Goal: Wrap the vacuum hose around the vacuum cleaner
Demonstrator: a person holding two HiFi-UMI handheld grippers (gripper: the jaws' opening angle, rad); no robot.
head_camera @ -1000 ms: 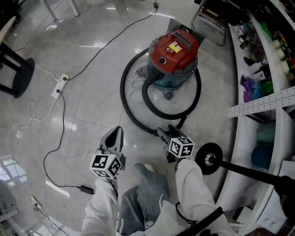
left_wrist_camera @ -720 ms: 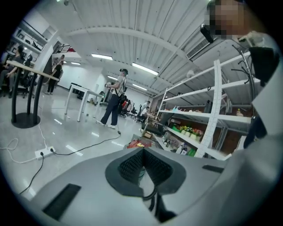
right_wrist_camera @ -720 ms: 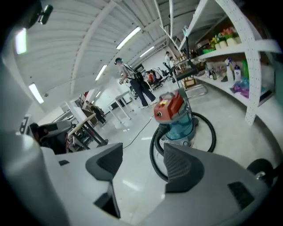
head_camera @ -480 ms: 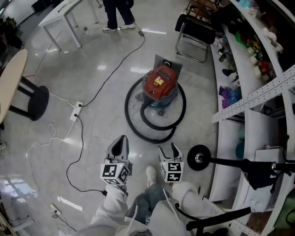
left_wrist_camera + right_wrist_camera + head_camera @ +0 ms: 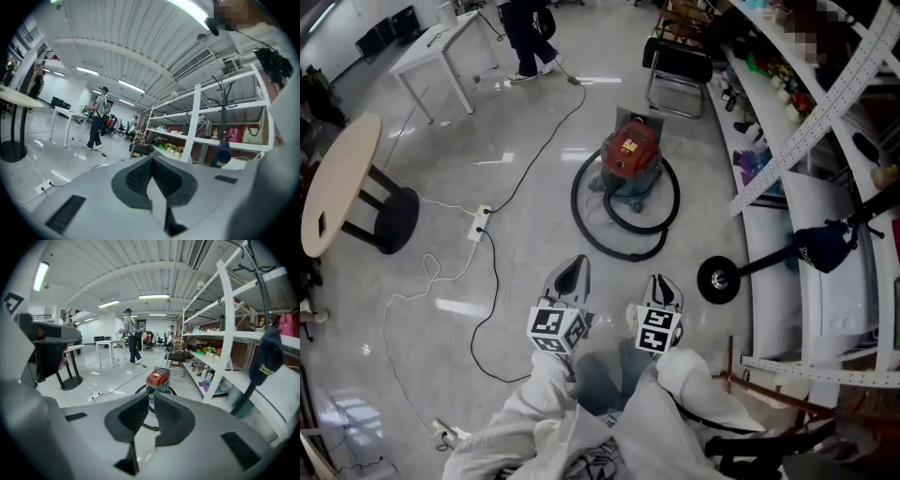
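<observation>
Vacuum hose (image 5: 575,199) lay looped round vacuum cleaner (image 5: 630,155), upper centre, well apart from both grippers. Left gripper (image 5: 572,272) jaws together, empty; right gripper (image 5: 662,284) closing, narrow gap, empty.

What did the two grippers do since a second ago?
The right gripper drew back from the hose, and its fingers are closing on nothing. The left gripper pulled back too, still shut. The hose stayed looped around the vacuum cleaner.
</observation>
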